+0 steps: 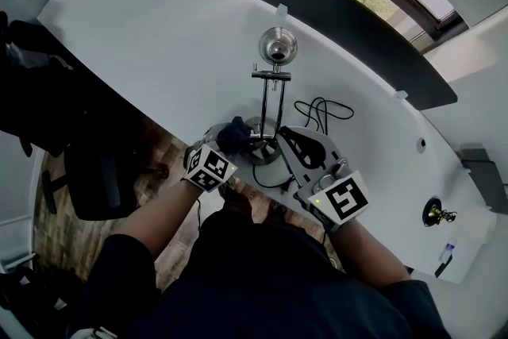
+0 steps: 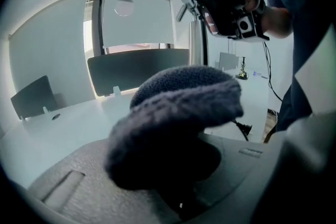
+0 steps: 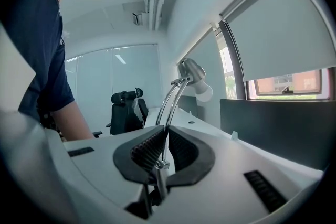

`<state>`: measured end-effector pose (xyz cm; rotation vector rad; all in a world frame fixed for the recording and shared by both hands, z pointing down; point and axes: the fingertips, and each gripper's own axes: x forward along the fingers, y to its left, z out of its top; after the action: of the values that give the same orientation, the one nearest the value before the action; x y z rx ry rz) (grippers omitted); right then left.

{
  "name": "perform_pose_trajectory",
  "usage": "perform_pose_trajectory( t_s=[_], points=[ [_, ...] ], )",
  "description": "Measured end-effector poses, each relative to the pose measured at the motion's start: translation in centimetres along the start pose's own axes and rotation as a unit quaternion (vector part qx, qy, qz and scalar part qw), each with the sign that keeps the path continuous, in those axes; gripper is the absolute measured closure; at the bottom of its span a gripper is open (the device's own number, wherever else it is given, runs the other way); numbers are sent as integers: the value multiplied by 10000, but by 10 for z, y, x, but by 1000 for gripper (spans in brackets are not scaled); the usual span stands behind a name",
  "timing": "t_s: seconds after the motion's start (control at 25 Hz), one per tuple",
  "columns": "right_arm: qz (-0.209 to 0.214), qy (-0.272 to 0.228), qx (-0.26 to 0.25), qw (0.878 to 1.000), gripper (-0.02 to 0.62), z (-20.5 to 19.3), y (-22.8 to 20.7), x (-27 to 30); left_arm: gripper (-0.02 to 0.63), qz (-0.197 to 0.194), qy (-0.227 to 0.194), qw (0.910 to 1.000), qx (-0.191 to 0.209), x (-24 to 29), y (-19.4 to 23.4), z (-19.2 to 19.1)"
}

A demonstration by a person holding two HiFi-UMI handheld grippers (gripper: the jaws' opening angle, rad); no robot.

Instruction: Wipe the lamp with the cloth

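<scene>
While my right gripper (image 3: 165, 150) has its jaws closed on the desk lamp's (image 1: 271, 91) twin-rod stem, my left gripper (image 1: 227, 142) clamps the dark cloth (image 2: 178, 113) just beside the lamp base, at its 9 o'clock, on the tabletop (image 1: 159, 44).

left gripper (image 1: 225, 144): cloth (image 1: 234, 132) at tip, touching base of lamp (image 1: 271, 87) | right gripper (image 1: 284, 137): at lamp stem | cable (image 1: 321, 112): beside base, on desk (image 1: 159, 52)

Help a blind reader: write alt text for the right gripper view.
The right gripper clamps its jaws on the metal stem of a lamp, which curves up to a white bulb. Behind: an office chair and a window.
</scene>
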<state>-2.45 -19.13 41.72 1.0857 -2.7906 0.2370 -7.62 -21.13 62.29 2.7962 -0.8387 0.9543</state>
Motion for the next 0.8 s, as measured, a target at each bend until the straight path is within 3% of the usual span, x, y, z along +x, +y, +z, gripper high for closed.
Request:
perform_pose_trajectory(
  t_s=[0.24, 0.52, 0.8],
  points=[
    [29, 14, 33, 10000, 551, 1, -2, 3, 532, -243, 393, 9957, 809, 23, 5, -8],
    [136, 16, 50, 9999, 551, 4, -1, 8, 532, -496, 844, 9834, 1527, 54, 7, -20],
    [153, 67, 40, 9999, 552, 4, -2, 15, 532, -636, 953, 9668, 2285, 71, 8, -15]
  ],
)
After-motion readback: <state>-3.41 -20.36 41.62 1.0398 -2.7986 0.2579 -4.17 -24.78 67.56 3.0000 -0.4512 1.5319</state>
